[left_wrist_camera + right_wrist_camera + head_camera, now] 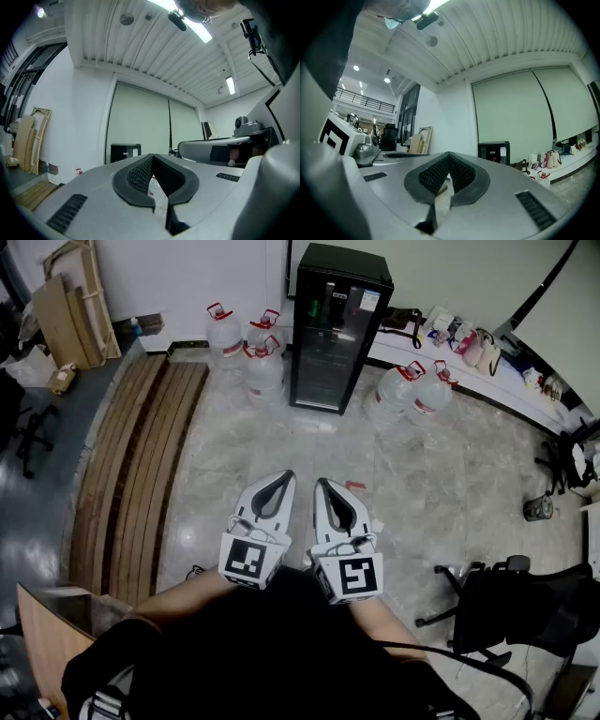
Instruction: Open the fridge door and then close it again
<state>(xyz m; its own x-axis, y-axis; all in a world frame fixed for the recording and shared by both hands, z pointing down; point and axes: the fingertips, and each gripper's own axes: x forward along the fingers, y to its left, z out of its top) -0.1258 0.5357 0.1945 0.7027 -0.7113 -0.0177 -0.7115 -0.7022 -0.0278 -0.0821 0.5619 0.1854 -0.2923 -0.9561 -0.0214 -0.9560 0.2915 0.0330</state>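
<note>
Both left claw [280,476] and right claw [322,484] pinched together, empty, level, side by side, black fridge [344,266] well ahead of them, door [327,351] closed, water jugs [265,373] beside it.

The fridge [339,329] stands against the wall at upper centre of the head view, with water jugs [246,348] on the floor to its left and right. Planks [131,465] lie along the left. The left gripper [279,476] and right gripper [322,484] sit side by side at lower centre, well apart from the fridge. A chair [525,606] stands at lower right.
</note>
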